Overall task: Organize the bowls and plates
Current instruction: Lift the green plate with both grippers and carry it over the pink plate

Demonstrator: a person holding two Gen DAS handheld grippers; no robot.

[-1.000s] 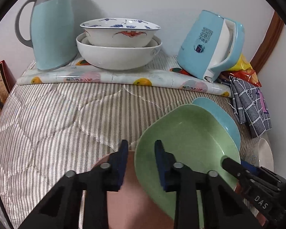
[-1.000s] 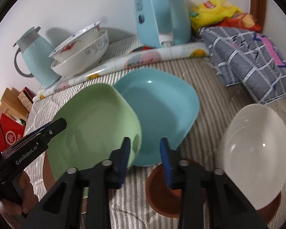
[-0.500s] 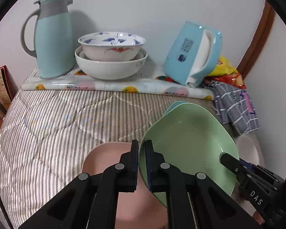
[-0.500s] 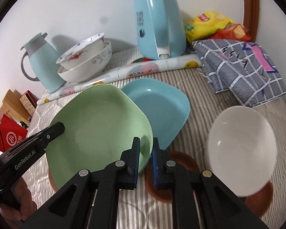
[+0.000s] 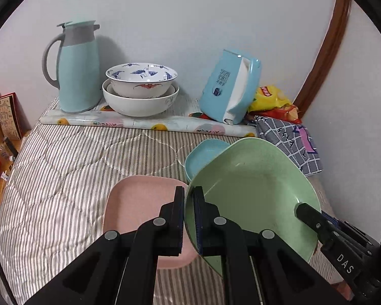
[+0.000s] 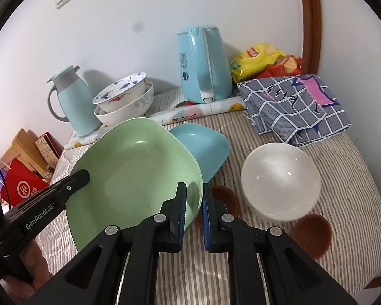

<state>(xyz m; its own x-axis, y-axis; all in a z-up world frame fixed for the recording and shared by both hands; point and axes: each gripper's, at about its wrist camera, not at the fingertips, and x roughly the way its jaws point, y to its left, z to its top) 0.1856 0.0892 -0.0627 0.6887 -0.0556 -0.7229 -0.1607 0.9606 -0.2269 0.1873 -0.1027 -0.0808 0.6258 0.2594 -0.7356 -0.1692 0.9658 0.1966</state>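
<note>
Though clamped, both grippers [image 5: 189, 213] [image 6: 194, 212] on green plate [image 5: 254, 198]

My left gripper [image 5: 189, 218] pinches the green plate's [image 5: 254, 198] rim at lower centre; my right gripper [image 5: 315, 222] grips its right edge, pink plate [image 5: 137, 198] beneath.

Even, soft indoor light, sharp focus, fisheye bending and dark corners throughout.

Along the far edge of the striped quilt [image 5: 63, 167], a teal thermos jug [image 5: 76, 68] and blue kettle [image 6: 203, 63] stand; snack bags [image 6: 264, 58], probably crisps, crowd the far right corner beside a checked cloth [image 6: 294, 104].
</note>
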